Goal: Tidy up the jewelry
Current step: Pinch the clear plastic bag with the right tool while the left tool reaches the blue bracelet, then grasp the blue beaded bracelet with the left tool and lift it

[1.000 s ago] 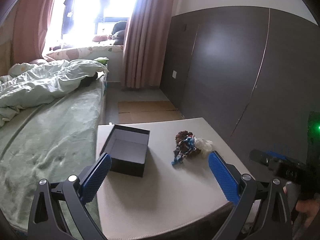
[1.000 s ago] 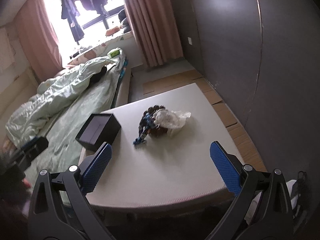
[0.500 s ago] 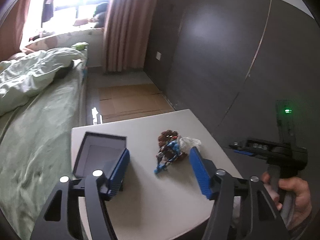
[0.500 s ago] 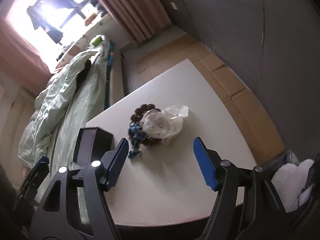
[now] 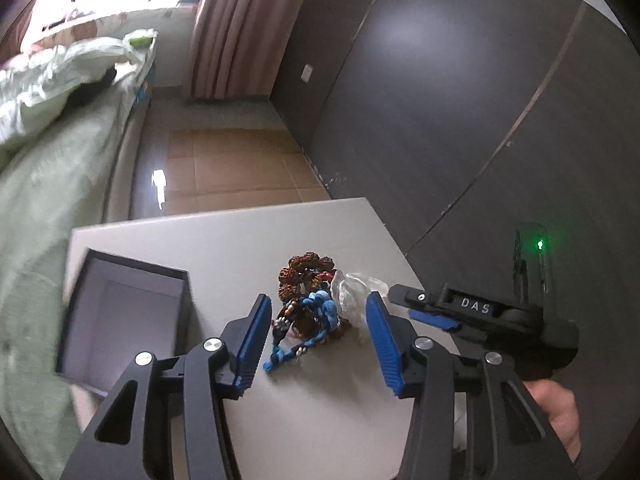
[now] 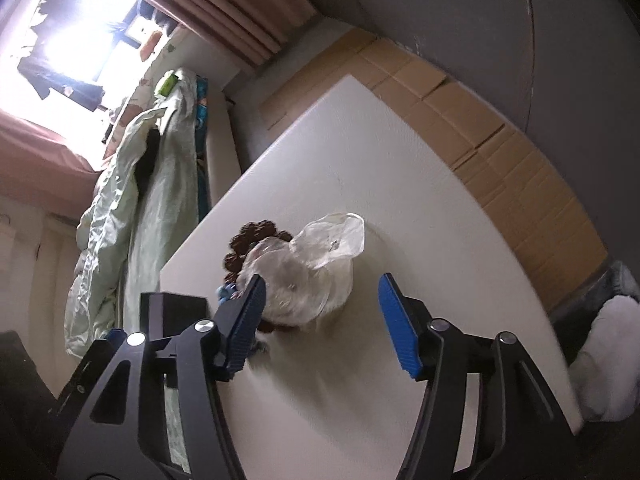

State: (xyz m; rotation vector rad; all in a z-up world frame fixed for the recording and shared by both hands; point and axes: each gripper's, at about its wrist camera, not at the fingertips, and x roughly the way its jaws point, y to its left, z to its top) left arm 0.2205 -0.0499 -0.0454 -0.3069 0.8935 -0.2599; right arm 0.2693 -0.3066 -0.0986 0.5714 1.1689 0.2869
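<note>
A heap of jewelry lies on the white table (image 5: 240, 248): a brown bead bracelet (image 5: 304, 272), a blue beaded strand (image 5: 316, 316) and a clear plastic bag (image 5: 352, 292). My left gripper (image 5: 316, 344) is open, its blue pads on either side of the heap, just short of it. An open black box (image 5: 120, 312) stands left of it. In the right wrist view my right gripper (image 6: 320, 320) is open above the clear bag (image 6: 312, 268), with the brown bracelet (image 6: 248, 240) behind and the black box (image 6: 172, 312) at left. The right gripper's body (image 5: 480, 312) shows at right.
A bed with green bedding (image 5: 48, 128) runs along the table's left side. Flattened cardboard (image 6: 480, 128) covers the floor beyond the table. A dark wall (image 5: 440, 100) stands to the right. A bin with white contents (image 6: 608, 340) sits by the table's right corner.
Both grippers have moved in close to the jewelry heap, which now sits between their fingers. Both jaws have narrowed but remain open. The views have tilted downward.
</note>
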